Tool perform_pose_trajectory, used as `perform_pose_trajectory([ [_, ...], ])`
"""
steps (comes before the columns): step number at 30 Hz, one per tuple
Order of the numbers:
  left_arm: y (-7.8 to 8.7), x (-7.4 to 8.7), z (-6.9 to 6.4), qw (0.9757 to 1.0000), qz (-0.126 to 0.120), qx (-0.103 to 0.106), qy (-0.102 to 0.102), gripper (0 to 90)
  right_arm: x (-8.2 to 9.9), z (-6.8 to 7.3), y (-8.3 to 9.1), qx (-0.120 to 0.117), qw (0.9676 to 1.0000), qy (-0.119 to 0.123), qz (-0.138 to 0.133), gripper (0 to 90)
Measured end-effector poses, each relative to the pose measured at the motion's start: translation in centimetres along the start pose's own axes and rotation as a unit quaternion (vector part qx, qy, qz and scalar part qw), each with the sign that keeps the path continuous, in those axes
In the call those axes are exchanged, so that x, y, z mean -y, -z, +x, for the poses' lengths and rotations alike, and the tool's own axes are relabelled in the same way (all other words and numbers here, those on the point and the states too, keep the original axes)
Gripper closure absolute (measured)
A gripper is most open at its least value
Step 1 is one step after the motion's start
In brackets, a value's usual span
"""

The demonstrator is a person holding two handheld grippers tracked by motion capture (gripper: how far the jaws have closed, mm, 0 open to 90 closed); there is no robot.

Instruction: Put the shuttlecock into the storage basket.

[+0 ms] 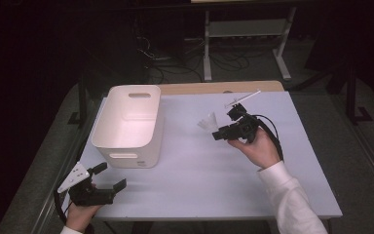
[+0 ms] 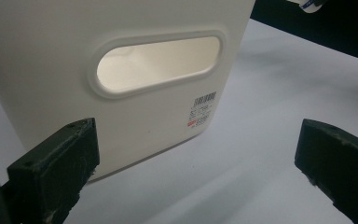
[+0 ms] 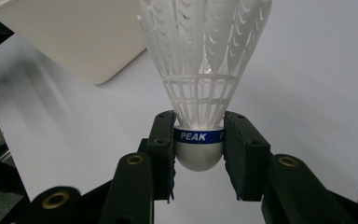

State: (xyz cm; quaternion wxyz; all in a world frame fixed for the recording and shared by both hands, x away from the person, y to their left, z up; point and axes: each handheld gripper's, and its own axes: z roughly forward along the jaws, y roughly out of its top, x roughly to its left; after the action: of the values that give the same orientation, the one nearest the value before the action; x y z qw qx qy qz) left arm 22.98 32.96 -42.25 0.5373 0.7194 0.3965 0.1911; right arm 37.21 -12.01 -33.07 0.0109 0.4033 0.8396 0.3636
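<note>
Right gripper (image 3: 199, 149) pinching white plastic shuttlecock (image 3: 203, 70), blue-banded cork; left gripper (image 2: 196, 163) spread.

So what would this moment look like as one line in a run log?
right gripper: shut on shuttlecock, off table | left gripper: open, empty, facing white bin | shuttlecock: not yet in bin

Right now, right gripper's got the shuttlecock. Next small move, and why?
Probably carry it left toward the white bin and over its open top. The right gripper is shut on the shuttlecock at its cork base, skirt pointing away from the jaws, apparently lifted off the table. The bin sits to its left with nothing between. The left gripper is open near the bin's front, holding nothing.
</note>
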Motion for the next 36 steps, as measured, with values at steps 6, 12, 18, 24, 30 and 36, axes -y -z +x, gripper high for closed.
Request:
perform_pose_trajectory([
  [6, 0.0, 0.0, 0.0, 1.0, -0.001, 0.0, 0.001, 0.0, -0.7, 0.5, -0.1, -0.004, 1.0, 0.006, -0.002, 63.4],
  [12, 0.0, 0.0, 0.0, 1.0, 0.0, 0.001, -0.002, 0.0, -1.5, 1.0, -0.3, -0.006, 0.9999, 0.011, -0.009, 63.4],
  [18, 0.0, 0.0, 0.0, 1.0, 0.0, 0.001, -0.001, 0.0, -2.2, 1.6, -0.6, -0.006, 0.9997, 0.021, -0.007, 63.4],
  [24, 0.0, 0.0, 0.0, 1.0, 0.0, 0.001, 0.001, 0.0, -2.9, 2.3, -0.5, -0.011, 0.9996, 0.024, -0.011, 63.4],
  [30, 0.0, 0.0, 0.0, 1.0, 0.001, 0.002, -0.002, 0.0, -3.3, 2.8, -0.5, -0.014, 0.9994, 0.029, -0.013, 63.4],
  [36, 0.0, 0.0, 0.0, 1.0, 0.0, 0.002, -0.001, 0.0, -3.8, 3.3, -0.6, -0.022, 0.9991, 0.033, -0.016, 63.4],
])
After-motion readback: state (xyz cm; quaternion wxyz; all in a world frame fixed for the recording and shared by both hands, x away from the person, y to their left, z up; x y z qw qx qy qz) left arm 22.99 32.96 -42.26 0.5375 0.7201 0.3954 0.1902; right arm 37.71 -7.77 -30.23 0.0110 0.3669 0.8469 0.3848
